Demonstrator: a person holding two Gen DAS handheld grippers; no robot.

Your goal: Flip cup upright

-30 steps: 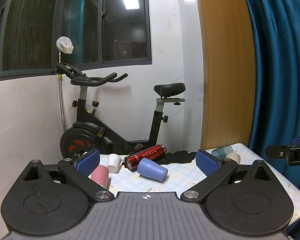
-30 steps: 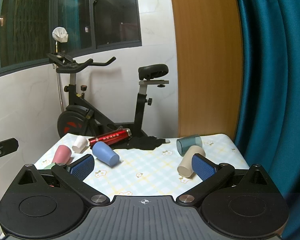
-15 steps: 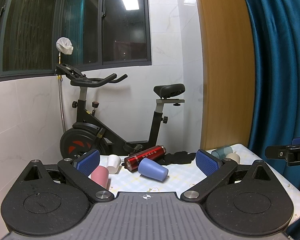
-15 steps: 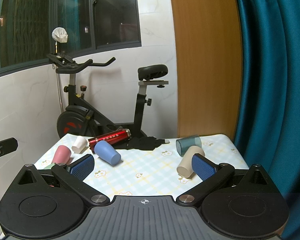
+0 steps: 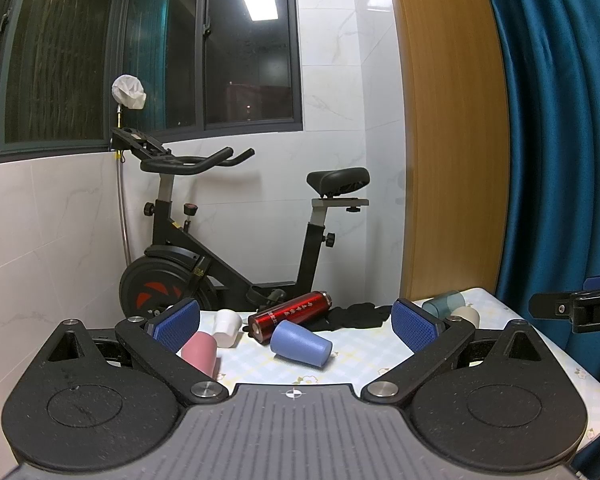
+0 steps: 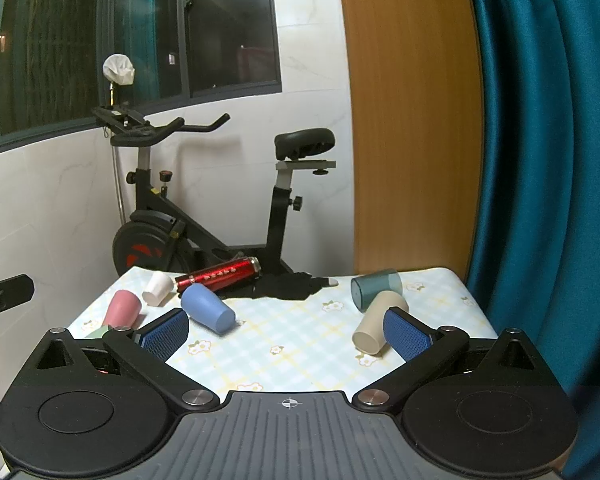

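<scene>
Several cups lie on their sides on a checked tablecloth (image 6: pixel 300 340). A blue cup (image 5: pixel 301 343) (image 6: pixel 208 313) lies mid-table. A pink cup (image 5: pixel 200 353) (image 6: pixel 122 309) and a small white cup (image 5: pixel 227 322) (image 6: pixel 158 288) lie at the left. A teal cup (image 6: pixel 376 283) (image 5: pixel 444 303) and a beige cup (image 6: pixel 380 323) (image 5: pixel 466 315) lie at the right. My left gripper (image 5: pixel 296 326) is open and empty, short of the blue cup. My right gripper (image 6: pixel 286 330) is open and empty, its right finger beside the beige cup.
A red metal flask (image 5: pixel 290 316) (image 6: pixel 220 275) lies behind the blue cup, next to a black cloth (image 6: pixel 290 286). An exercise bike (image 6: pixel 204 216) stands behind the table. A wooden panel (image 6: pixel 412 120) and a blue curtain (image 6: pixel 548 160) are at the right.
Both grippers have drifted very slightly; the cups have not moved and both grippers stay open.
</scene>
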